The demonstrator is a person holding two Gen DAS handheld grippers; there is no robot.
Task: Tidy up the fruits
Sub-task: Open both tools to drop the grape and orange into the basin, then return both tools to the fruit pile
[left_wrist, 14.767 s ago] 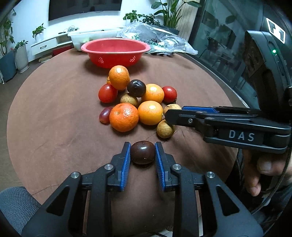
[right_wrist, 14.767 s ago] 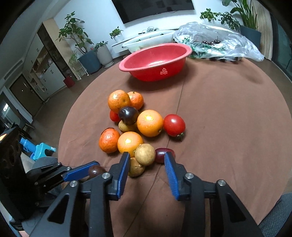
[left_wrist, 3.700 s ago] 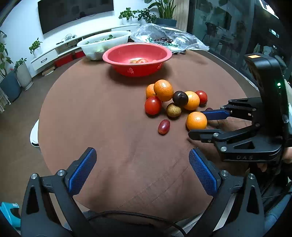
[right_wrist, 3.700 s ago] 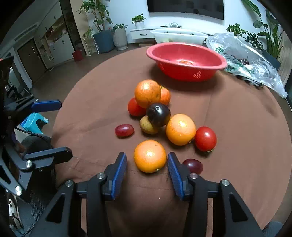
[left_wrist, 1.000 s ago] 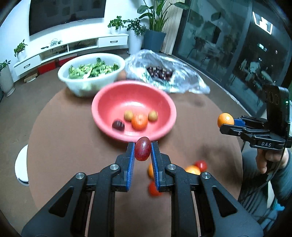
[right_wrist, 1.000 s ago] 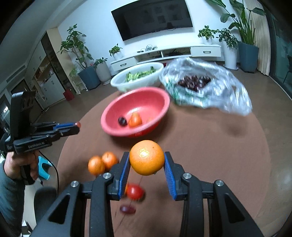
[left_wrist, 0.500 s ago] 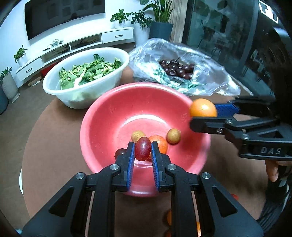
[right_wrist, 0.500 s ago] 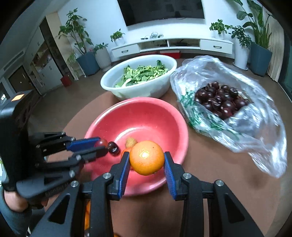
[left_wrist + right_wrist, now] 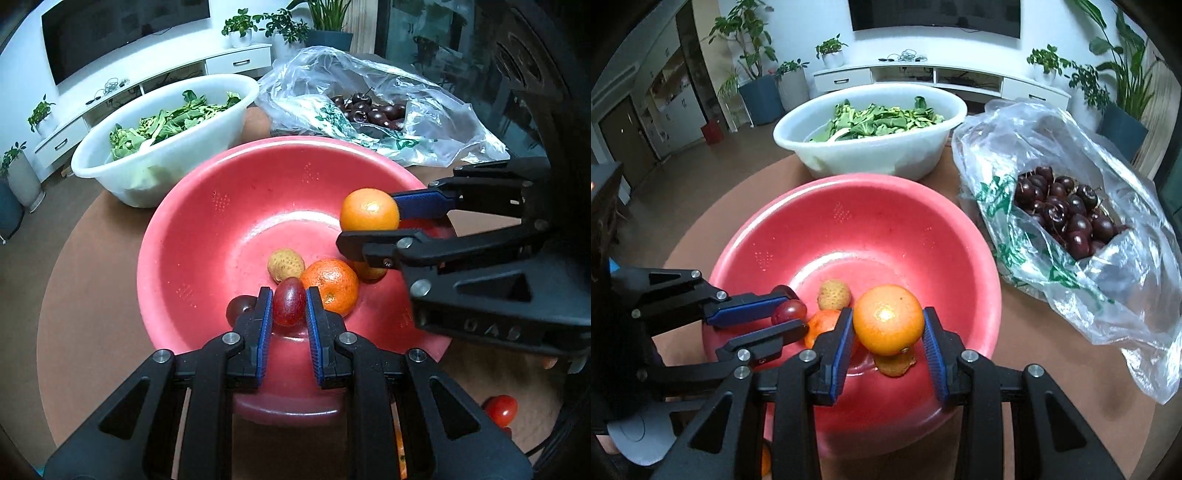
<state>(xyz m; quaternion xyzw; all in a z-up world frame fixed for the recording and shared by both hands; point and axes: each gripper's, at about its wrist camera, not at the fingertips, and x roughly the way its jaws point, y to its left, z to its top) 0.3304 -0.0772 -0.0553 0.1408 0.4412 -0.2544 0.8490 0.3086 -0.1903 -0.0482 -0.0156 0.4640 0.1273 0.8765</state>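
Note:
Both grippers hang over the red bowl (image 9: 177, 236) (image 9: 953, 236) on the brown round table. My left gripper (image 9: 289, 308) (image 9: 790, 314) is shut on a small red grape-like fruit (image 9: 289, 305) (image 9: 789, 309). My right gripper (image 9: 887, 332) (image 9: 369, 221) is shut on an orange (image 9: 888, 319) (image 9: 369, 209). On the bowl's floor lie an orange mandarin (image 9: 330, 286) (image 9: 822, 325), a pale bumpy lychee-like fruit (image 9: 286, 264) (image 9: 833, 294), a dark plum (image 9: 240, 308) half hidden by my left finger, and another small yellowish fruit (image 9: 369, 272) (image 9: 894, 363) under the held orange.
Behind the red bowl stands a white basin of green leaves (image 9: 162, 136) (image 9: 871, 129). A clear plastic bag of dark cherries (image 9: 369, 107) (image 9: 1063, 218) lies to the right. A red tomato (image 9: 500, 410) rests on the table (image 9: 92, 314) near the front right.
Both grippers have moved forward and down from above the table's middle to over the red bowl, each still holding its fruit. The bowl now fills both views.

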